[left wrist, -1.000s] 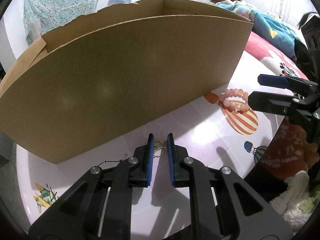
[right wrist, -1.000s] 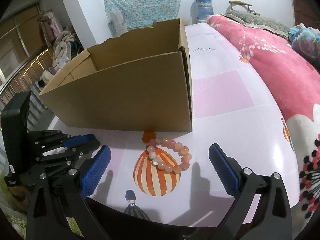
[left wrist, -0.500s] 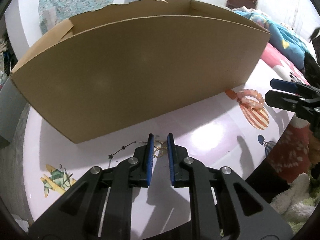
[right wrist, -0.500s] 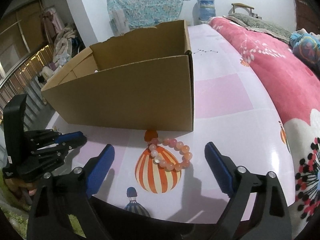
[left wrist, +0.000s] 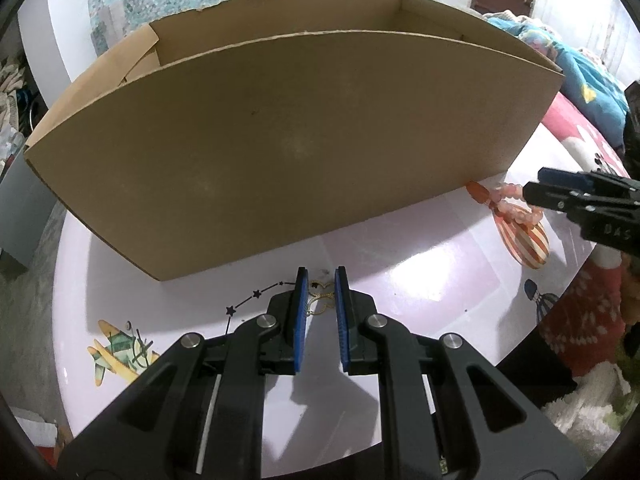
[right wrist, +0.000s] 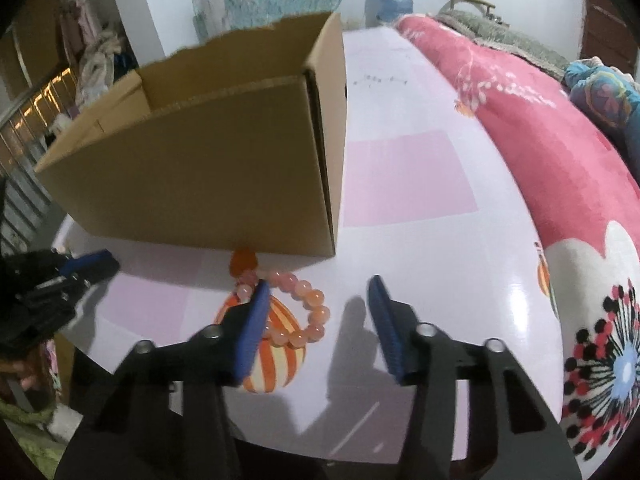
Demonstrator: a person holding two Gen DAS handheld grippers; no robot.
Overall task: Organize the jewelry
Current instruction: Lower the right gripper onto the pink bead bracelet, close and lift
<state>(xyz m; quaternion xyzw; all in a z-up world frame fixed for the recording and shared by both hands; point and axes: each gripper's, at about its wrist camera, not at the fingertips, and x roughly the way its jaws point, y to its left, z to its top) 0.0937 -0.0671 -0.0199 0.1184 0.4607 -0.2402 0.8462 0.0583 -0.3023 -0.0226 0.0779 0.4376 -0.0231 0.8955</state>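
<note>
A thin gold chain piece (left wrist: 320,300) lies on the pink table between the blue pads of my left gripper (left wrist: 321,280), whose jaws stand narrowly apart around it without clamping. A pink-orange bead bracelet (right wrist: 304,312) lies by the near corner of the open cardboard box (right wrist: 208,160); it also shows in the left wrist view (left wrist: 516,208). My right gripper (right wrist: 320,292) is open just above the bracelet, its left pad over the beads. The box (left wrist: 300,148) stands right behind the chain.
The table (right wrist: 420,240) has printed balloon and plane pictures. A pink flowered blanket (right wrist: 560,152) lies along its right side. The table's front edge runs close under both grippers. Clothes and furniture stand beyond the box.
My right gripper has moved forward and down over the bracelet and its jaws have narrowed. My left gripper has risen slightly, staying around the chain.
</note>
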